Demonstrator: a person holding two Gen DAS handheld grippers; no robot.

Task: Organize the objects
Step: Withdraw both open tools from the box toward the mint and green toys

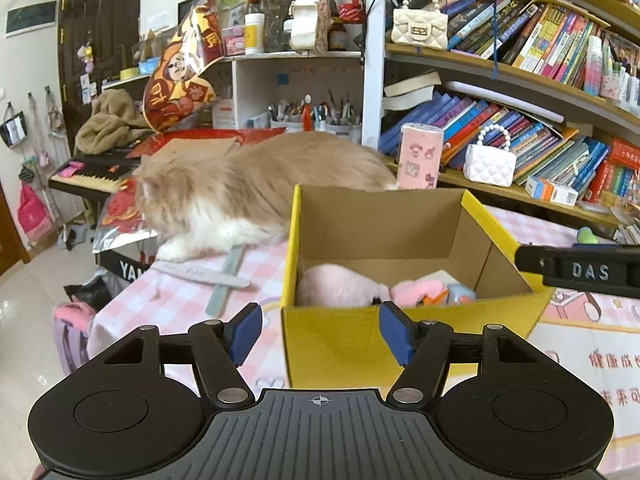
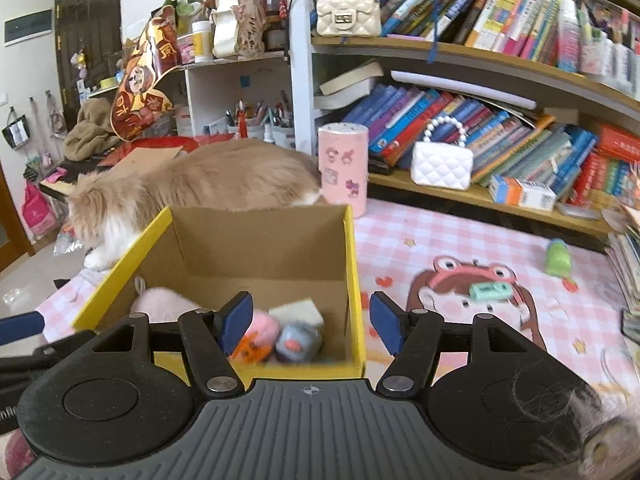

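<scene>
A yellow cardboard box (image 1: 344,344) (image 2: 356,280) stands open on the pink checked tablecloth (image 2: 460,236). Inside lie a pale pink plush (image 1: 336,286) (image 2: 164,300), a pink and orange toy (image 2: 256,336), a blue-grey toy (image 2: 298,342) and a beige block (image 2: 298,310). My left gripper (image 1: 320,332) hovers open at the box's near left corner, its pads touching nothing. My right gripper (image 2: 311,322) is open over the box's near right corner and holds nothing. A small teal item (image 2: 490,291) and a green toy (image 2: 558,258) lie on the cloth to the right.
A fluffy orange and white cat (image 1: 248,192) (image 2: 192,188) lies just behind the box. A pink cylinder (image 2: 344,168) stands at the box's far right corner. Crowded bookshelves (image 2: 480,196) with two small handbags run along the back. Rulers (image 1: 224,276) lie left of the box.
</scene>
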